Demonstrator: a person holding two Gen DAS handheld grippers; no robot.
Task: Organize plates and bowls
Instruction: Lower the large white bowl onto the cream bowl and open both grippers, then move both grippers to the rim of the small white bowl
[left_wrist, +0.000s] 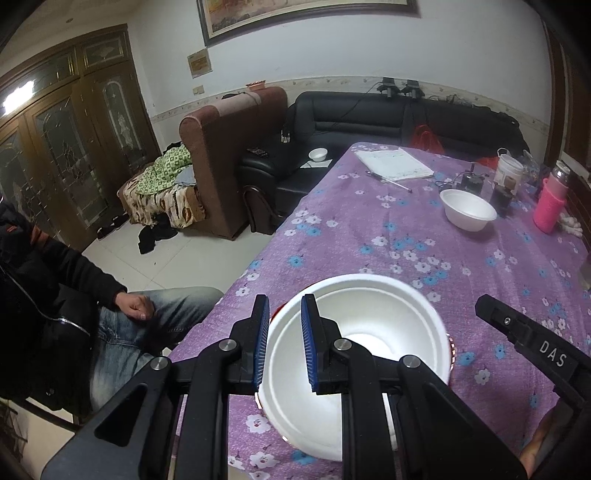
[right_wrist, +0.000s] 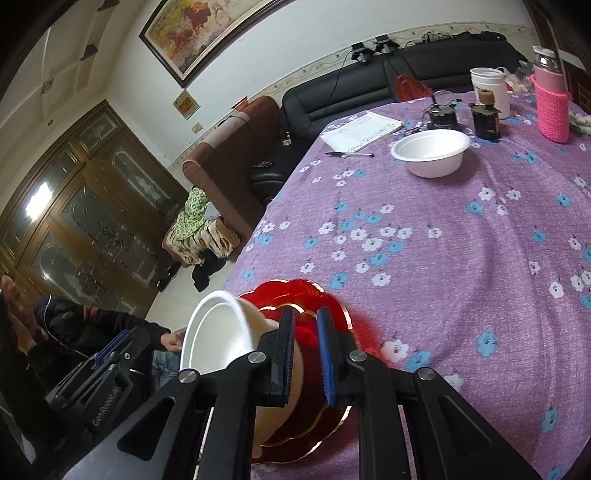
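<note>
Left gripper closed on the near rim of a white foam bowl, one blue pad inside the wall and one outside. Right gripper closed on the scalloped edge of a red plate that lies under the same bowl, the bowl leaning just left of its fingers. Both items appear raised clear of the purple floral tablecloth.

The bowl reads as very light, thin-walled and easily dented; a rim pinch suits it, but firm squeezing would likely crease the foam. The plate looks stiff, glossy and probably slippery, so its edge grip may let it swing.

Ahead of both grippers, well apart, a second white bowl stands upright. Beyond it are a dark jar, a white tub, a pink bottle, a notepad and a pen. A seated person is left of the table edge.
</note>
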